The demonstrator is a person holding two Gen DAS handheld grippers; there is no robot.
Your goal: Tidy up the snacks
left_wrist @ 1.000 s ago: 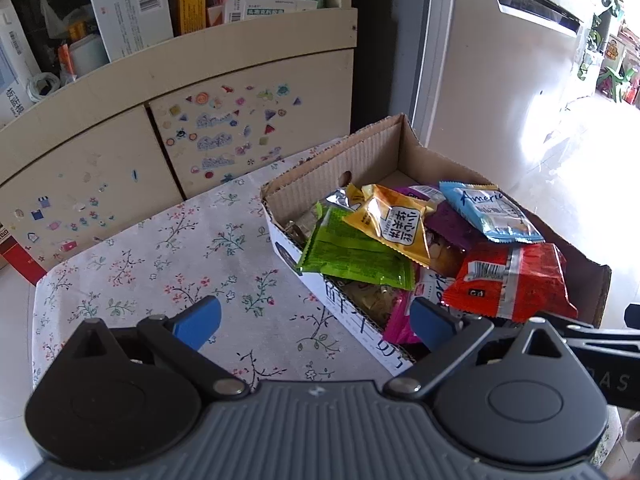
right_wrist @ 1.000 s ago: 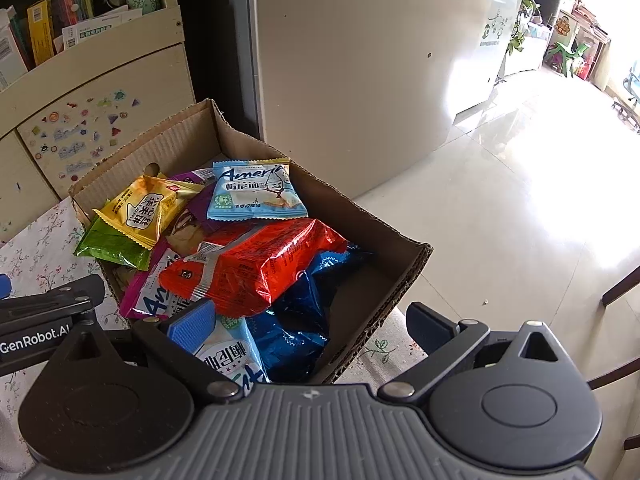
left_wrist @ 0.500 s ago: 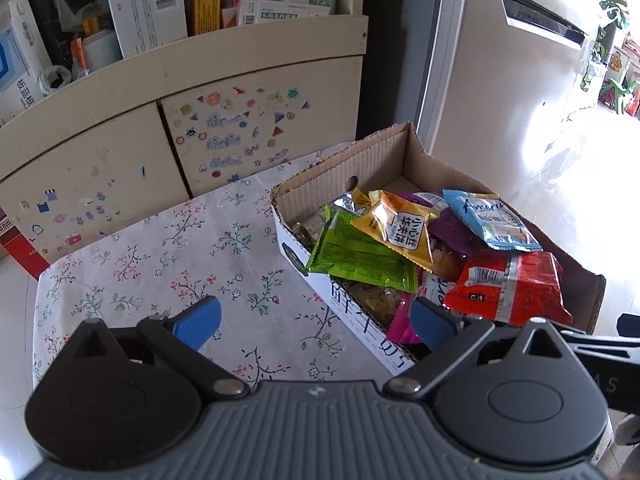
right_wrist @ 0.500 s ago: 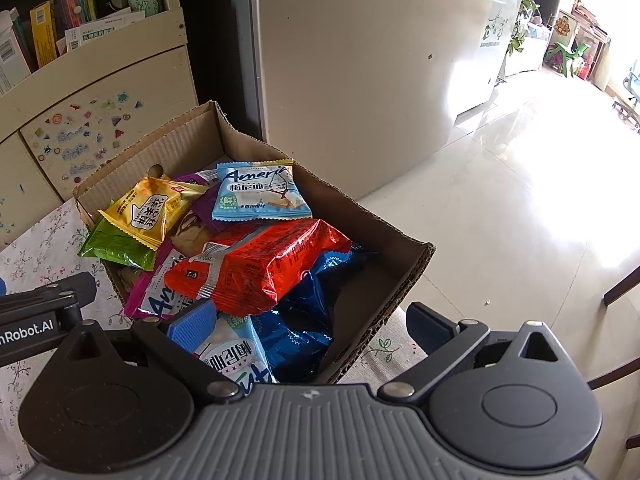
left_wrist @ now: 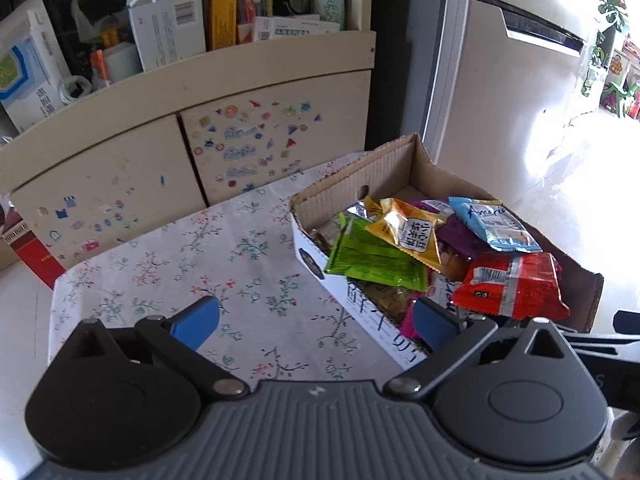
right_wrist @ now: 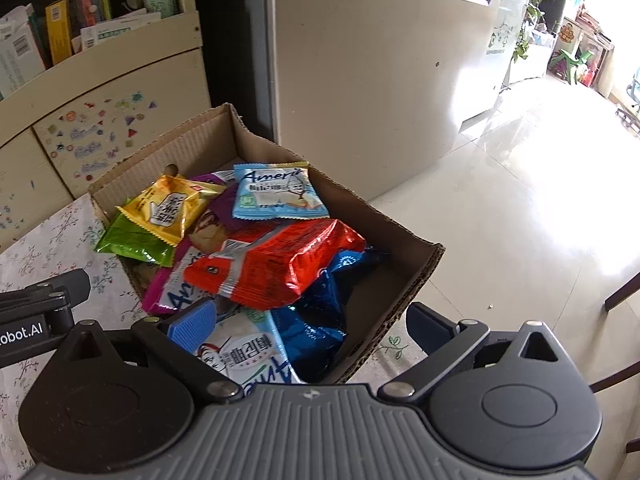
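- Box (right_wrist: 416, 276) on floral cloth (right_wrist: 52, 240), full of snacks.
- Red pack (right_wrist: 276, 264) mid-box; light-blue pack (right_wrist: 276, 196) behind it, yellow pack (right_wrist: 168, 208) far-left corner.
- R gripper (right_wrist: 308, 322) wide apart, straddling box's near corner.

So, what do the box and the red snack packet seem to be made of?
The box looks like corrugated cardboard, matte brown: the fluting shows along its cut rim. The red snack packet looks like thin glossy plastic or foil film, since it crinkles and reflects light, with a silvery crimped end; which of the two I cannot tell.
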